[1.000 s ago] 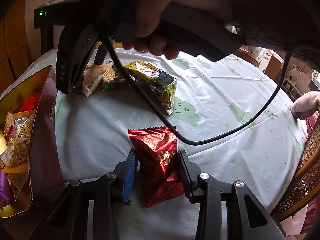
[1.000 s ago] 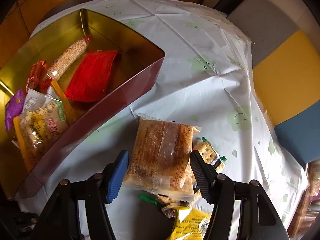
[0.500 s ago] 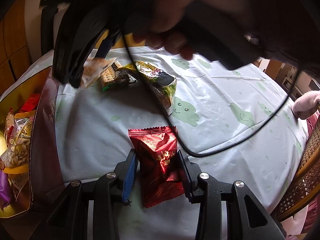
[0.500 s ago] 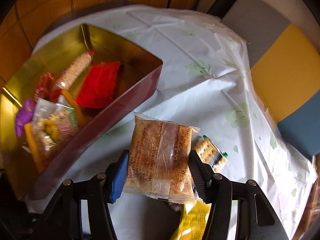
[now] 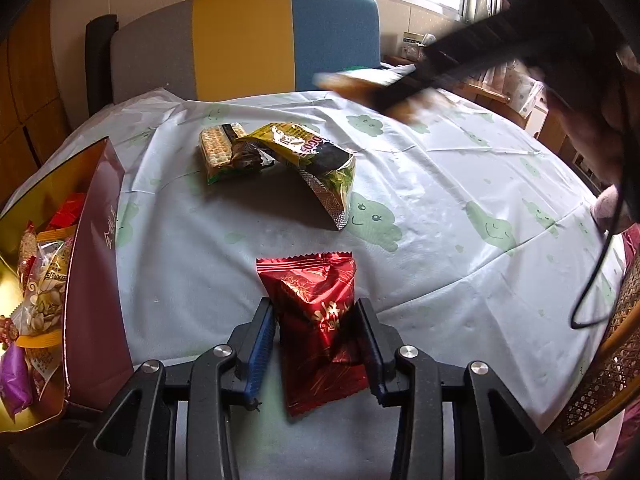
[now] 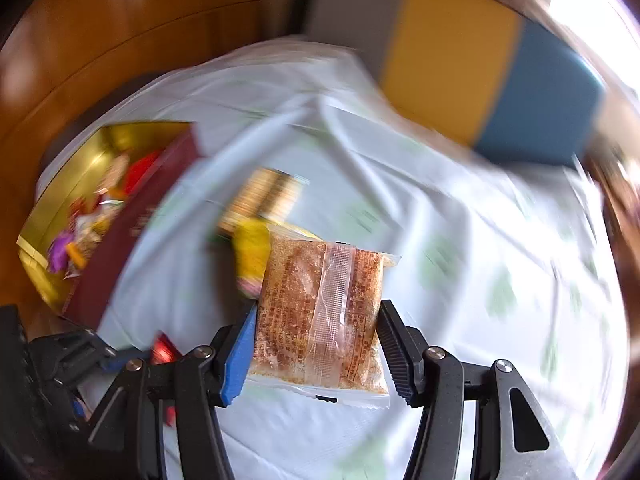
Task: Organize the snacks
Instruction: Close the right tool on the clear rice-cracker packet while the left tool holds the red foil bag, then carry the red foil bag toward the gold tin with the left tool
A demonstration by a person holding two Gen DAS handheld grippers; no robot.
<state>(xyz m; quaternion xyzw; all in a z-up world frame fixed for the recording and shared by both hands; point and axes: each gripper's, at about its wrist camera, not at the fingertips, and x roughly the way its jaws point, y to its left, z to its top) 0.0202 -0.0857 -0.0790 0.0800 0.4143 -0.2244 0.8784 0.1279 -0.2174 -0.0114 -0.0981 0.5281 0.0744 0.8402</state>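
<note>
A clear-wrapped crisp cake packet [image 6: 320, 316] hangs above the table, pinched at its side edges by the right gripper [image 6: 318, 344], whose jaws have just been closing on it and now stand partly open around its width. The hold looks thin: the pads catch only the lower half of a slippery film bag, and the streaked surroundings suggest the hand is swinging, so the packet could twist out or slide free short of the gold-lined snack box [image 6: 80, 184] at the table's left edge (its maroon wall stands high, and a low carry could clip it).

The left gripper [image 5: 316, 344] rests low on the pale tablecloth [image 5: 440, 208], its jaws narrowed onto a red foil packet [image 5: 316, 312] that lies on the cloth; the pads appear to press its crinkled sides. Foil like this crushes and slips, so a quick lift might leave it behind.

The brown packet shows a rough, golden-brown block inside, a wide transparent seam down its middle and a white sealed strip along the bottom. The red packet is glossy, with gold print and zigzag-cut ends.

Near the far side, a yellow-and-black bag [image 5: 308, 152] lies draped over a cracker pack [image 5: 218, 152], both still outside the box, which already holds several snacks.
</note>
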